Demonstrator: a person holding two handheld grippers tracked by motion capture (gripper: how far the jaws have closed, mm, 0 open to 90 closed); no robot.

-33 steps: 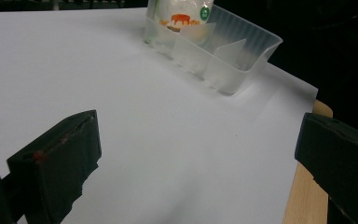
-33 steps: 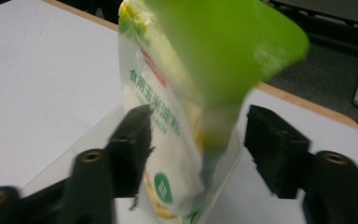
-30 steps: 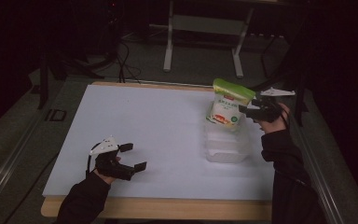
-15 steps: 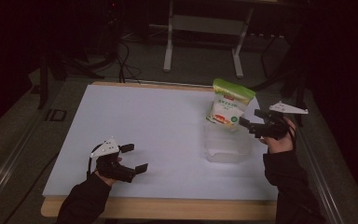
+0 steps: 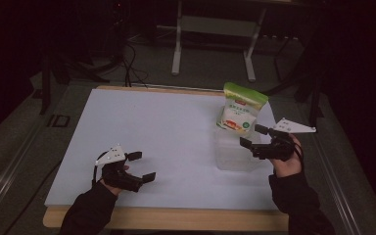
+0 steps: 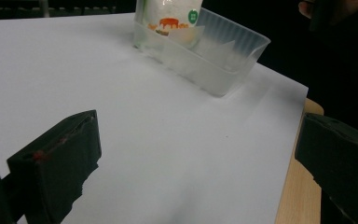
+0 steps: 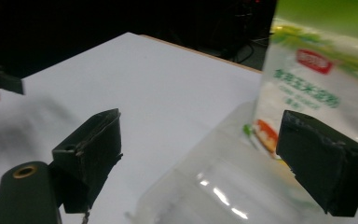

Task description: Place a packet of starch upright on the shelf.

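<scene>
A white bag with a green top point(image 5: 240, 110) stands upright in the far end of a clear plastic container point(image 5: 235, 159) at the table's right. My right gripper point(image 5: 252, 136) hovers just right of the container, near its front half, apart from the bag. Its jaws have just been opening and stand open with nothing between them. In the right gripper view the bag point(image 7: 317, 79) and the container point(image 7: 223, 186) lie beyond the right gripper point(image 7: 205, 154). My left gripper point(image 5: 142, 166) rests open and empty near the front left. Ahead of the left gripper point(image 6: 196, 149) are the container point(image 6: 214, 65) and the bag point(image 6: 168, 14).
A white sheet point(image 5: 152, 122) covers the table, with a wooden edge point(image 5: 176, 218) at the front. Behind the table stand metal frame legs point(image 5: 177, 44), and cables point(image 5: 127, 63) lie on the dark floor.
My right gripper let go of the bag and drew back toward the near right. The bag stays standing in the container. The left gripper has not moved.
</scene>
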